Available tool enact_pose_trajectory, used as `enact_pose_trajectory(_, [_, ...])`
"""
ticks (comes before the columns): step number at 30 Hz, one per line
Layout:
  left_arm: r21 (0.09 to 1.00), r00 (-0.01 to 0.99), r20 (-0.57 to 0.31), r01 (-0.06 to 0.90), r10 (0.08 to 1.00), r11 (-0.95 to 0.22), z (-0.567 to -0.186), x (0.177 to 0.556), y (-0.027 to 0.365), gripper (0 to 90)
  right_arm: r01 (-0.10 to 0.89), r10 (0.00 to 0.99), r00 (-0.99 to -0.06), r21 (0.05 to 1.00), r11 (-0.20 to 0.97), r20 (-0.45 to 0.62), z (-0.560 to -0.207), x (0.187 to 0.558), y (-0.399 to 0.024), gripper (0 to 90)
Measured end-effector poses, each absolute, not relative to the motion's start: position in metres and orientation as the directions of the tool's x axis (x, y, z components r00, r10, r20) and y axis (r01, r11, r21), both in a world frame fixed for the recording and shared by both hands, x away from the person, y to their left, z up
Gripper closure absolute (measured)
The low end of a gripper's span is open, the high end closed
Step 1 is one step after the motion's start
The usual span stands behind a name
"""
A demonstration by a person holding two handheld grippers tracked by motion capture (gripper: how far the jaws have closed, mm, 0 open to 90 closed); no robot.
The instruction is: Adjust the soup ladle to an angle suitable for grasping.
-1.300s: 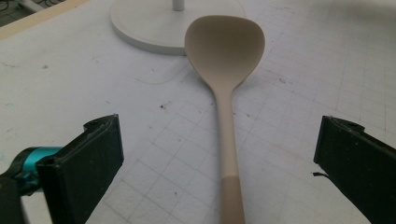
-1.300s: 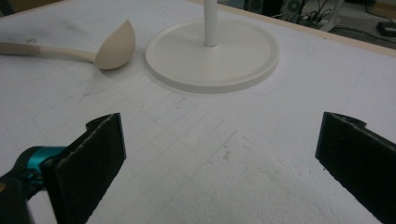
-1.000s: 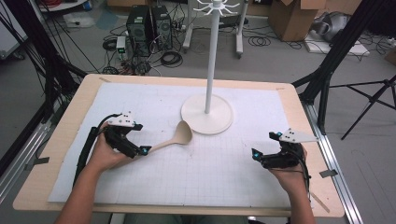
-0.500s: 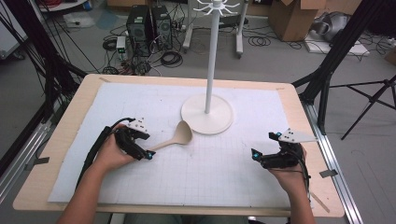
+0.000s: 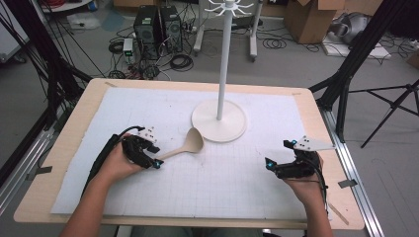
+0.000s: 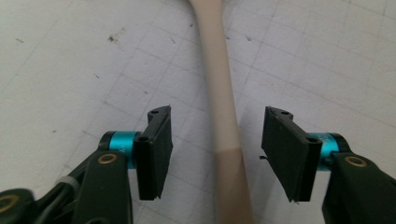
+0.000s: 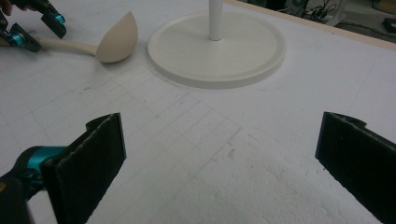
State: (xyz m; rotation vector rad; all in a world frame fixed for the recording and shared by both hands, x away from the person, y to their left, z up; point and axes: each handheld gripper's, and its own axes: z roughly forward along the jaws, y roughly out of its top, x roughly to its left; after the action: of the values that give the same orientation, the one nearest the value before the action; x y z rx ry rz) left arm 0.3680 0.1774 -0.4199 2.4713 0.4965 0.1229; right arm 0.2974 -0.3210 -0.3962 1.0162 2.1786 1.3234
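A beige spoon lies on the white gridded mat, its bowl close to the round base of a white stand. My left gripper straddles the spoon's handle; its jaws have just been closing, with the handle between them and a gap still showing on each side of it. The pads do not touch the handle. My right gripper rests at the right of the mat, its jaws wide apart with nothing between them. The spoon and my left gripper also appear far off in the right gripper view.
The stand's tall pole rises to a ring of hooks at the top. The wooden table edge frames the mat. Computer towers, cables and boxes sit on the floor beyond the table.
My left gripper has shifted right along the mat onto the spoon's handle, and its jaws have narrowed around it. The right gripper has not moved.
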Motion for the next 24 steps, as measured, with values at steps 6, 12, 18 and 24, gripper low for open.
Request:
enact_pose_trajectory(6, [0.577, 0.925, -0.036, 0.328, 0.378, -0.748, -0.421, 0.368, 0.177, 49.0, 0.378, 0.754, -0.656, 0.881, 0.283, 0.04, -0.396, 0.297, -0.323, 0.2])
enact_pose_trajectory(12, [0.577, 0.927, -0.062, 0.335, 0.369, -0.745, -0.422, 0.368, 0.175, 56.0, 0.377, 0.753, -0.657, 0.881, 0.285, 0.037, -0.396, 0.297, -0.323, 0.2])
enact_pose_trajectory(18, [0.561, 0.92, -0.054, 0.349, 0.387, -0.751, -0.42, 0.368, 0.173, 64.3, 0.382, 0.755, -0.655, 0.88, 0.282, 0.043, -0.396, 0.297, -0.323, 0.2])
enact_pose_trajectory(24, [0.516, 0.926, -0.028, 0.335, 0.376, -0.788, -0.417, 0.368, 0.165, 66.0, 0.377, 0.754, -0.656, 0.882, 0.284, 0.038, -0.396, 0.297, -0.323, 0.2])
